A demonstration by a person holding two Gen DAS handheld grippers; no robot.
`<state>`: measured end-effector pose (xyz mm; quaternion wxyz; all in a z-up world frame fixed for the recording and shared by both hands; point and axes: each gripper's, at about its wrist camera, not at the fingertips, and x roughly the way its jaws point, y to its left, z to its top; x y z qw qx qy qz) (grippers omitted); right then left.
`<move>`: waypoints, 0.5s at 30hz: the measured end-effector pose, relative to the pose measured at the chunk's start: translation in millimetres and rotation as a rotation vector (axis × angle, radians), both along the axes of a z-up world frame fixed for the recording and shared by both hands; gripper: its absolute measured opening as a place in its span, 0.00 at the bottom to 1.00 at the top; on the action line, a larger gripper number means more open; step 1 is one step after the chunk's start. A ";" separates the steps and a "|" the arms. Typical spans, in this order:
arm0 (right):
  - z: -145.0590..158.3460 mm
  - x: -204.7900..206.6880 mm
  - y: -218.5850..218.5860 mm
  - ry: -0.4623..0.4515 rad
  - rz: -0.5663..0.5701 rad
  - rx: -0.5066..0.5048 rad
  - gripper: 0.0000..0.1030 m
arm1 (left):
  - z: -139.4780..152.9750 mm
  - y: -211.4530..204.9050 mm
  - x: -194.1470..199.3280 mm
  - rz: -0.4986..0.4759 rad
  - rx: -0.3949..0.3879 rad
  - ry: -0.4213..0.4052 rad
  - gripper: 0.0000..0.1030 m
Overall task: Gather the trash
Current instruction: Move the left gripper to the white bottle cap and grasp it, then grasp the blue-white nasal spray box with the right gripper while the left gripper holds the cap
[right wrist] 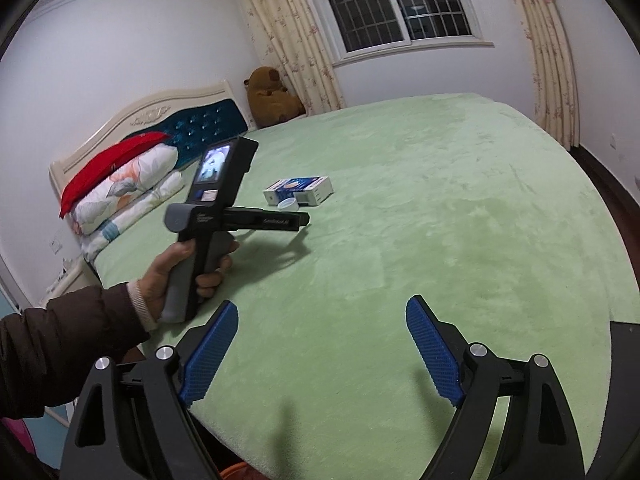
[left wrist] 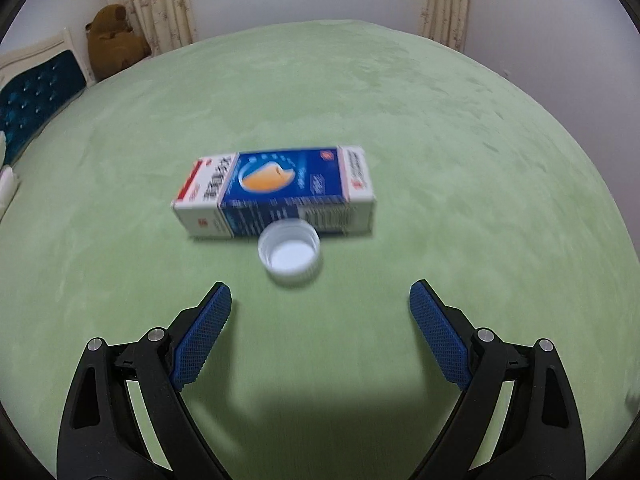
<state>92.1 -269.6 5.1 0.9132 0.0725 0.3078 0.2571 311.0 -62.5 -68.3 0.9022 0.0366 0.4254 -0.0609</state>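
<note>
A blue and white carton box [left wrist: 276,192] lies flat on the green bed cover [left wrist: 460,160]. A white bottle cap [left wrist: 289,255] lies open side up, touching the box's near side. My left gripper [left wrist: 320,292] is open and empty, its blue pads just short of the cap. In the right wrist view the box [right wrist: 299,191] and cap [right wrist: 289,204] lie mid-bed, with the hand-held left gripper [right wrist: 304,219] pointing at them. My right gripper [right wrist: 322,312] is open and empty, well back over the bed's near edge.
A blue tufted headboard [right wrist: 208,128] and stacked pillows [right wrist: 124,184] are at the left. A brown teddy bear [right wrist: 272,96] sits in the corner by the curtains. The bed's right edge drops to dark floor [right wrist: 612,184].
</note>
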 end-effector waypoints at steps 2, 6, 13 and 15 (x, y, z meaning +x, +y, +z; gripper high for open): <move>-1.0 1.2 -3.1 0.001 -0.005 0.007 0.82 | -0.6 1.4 9.5 0.002 -0.013 -0.002 0.86; -4.4 3.9 -10.3 0.013 -0.024 0.022 0.83 | -8.6 4.6 21.7 -0.003 -0.047 0.038 0.67; -10.7 5.5 -18.0 0.042 -0.044 0.043 0.83 | -8.3 3.0 22.7 -0.042 -0.060 0.016 0.31; -11.5 5.3 -18.1 0.046 -0.046 0.040 0.83 | -7.6 2.9 21.6 -0.043 -0.058 0.011 0.31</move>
